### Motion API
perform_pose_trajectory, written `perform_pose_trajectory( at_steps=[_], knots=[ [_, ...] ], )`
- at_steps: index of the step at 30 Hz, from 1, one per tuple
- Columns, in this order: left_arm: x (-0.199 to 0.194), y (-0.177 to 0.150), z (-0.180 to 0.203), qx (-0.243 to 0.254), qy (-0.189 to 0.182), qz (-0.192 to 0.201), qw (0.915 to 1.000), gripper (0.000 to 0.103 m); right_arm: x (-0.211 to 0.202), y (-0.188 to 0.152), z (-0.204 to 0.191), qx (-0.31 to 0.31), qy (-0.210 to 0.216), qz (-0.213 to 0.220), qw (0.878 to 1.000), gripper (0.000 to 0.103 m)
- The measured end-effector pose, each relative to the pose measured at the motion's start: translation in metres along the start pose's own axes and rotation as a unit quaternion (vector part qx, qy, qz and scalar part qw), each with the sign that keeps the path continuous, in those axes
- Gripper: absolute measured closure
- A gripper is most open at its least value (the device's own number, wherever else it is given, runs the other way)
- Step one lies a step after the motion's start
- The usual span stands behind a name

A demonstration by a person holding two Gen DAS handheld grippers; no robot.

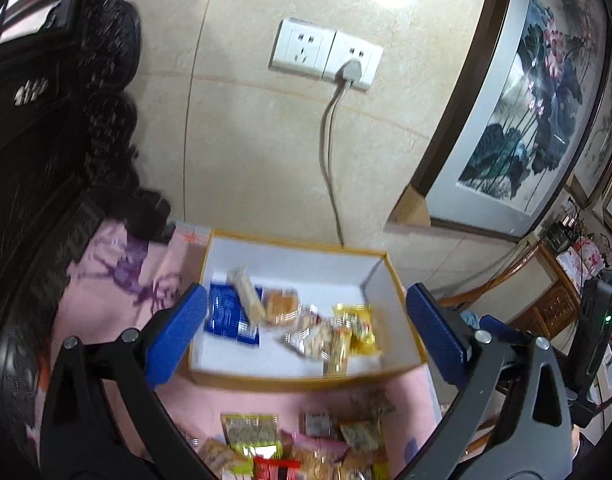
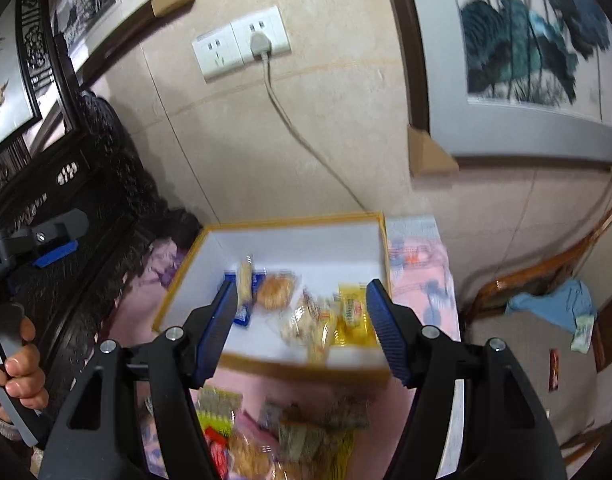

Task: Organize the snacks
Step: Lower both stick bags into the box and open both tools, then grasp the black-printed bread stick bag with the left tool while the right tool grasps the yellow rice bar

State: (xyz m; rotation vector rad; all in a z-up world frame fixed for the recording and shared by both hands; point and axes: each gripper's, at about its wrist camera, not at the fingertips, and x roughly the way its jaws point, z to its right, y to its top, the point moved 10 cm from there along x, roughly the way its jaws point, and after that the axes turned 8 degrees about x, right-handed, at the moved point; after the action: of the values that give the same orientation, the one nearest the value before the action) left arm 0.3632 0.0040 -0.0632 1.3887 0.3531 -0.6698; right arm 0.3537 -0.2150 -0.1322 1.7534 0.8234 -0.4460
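A yellow-edged white box (image 1: 294, 264) sits on a pink cloth and holds several wrapped snacks: a blue packet (image 1: 226, 316), a round cake (image 1: 281, 306) and yellow packets (image 1: 355, 328). It also shows in the right wrist view (image 2: 290, 240). A pile of loose snacks (image 1: 302, 444) lies in front of the box, seen too in the right wrist view (image 2: 274, 436). My left gripper (image 1: 306, 332) is open and empty above the box's front. My right gripper (image 2: 302, 328) is open and empty above the box's front edge.
The pink cloth (image 1: 118, 280) covers the table against a tiled wall with a socket and plugged cable (image 1: 347, 72). Dark carved furniture (image 1: 46, 160) stands at the left. A framed painting (image 1: 517, 108) leans at the right, near a wooden chair (image 2: 545, 292).
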Motion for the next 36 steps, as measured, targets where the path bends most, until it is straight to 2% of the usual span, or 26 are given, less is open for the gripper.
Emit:
perform_pose_trajectory(
  at_steps=[7,15,18,24,33,36],
  knots=[
    [-0.01,-0.075,-0.016,-0.021,0.01,-0.041,0.9989,0.002,0.004,-0.088,0.04,0.032,-0.036,-0.07,0.996,0.039],
    [-0.024,-0.148,-0.043,-0.063,0.026,-0.095,0.9932,0.002,0.031,-0.199,0.074,0.055,-0.085,-0.173,0.98,0.05],
    [-0.033,-0.161,-0.05,-0.065,0.033,-0.1,0.9923,0.002,0.04,-0.217,0.078,0.054,-0.09,-0.193,0.976,0.051],
    [-0.048,-0.173,-0.065,-0.068,0.051,-0.101,0.9912,0.002,0.054,-0.231,0.07,0.035,-0.091,-0.213,0.972,0.051],
    [-0.059,-0.172,-0.085,-0.08,0.072,-0.095,0.9897,0.002,0.067,-0.231,0.065,0.019,-0.096,-0.222,0.97,0.051],
    [-0.062,-0.172,-0.092,-0.075,0.083,-0.096,0.9891,0.002,0.073,-0.232,0.065,0.017,-0.098,-0.228,0.969,0.056]
  ],
)
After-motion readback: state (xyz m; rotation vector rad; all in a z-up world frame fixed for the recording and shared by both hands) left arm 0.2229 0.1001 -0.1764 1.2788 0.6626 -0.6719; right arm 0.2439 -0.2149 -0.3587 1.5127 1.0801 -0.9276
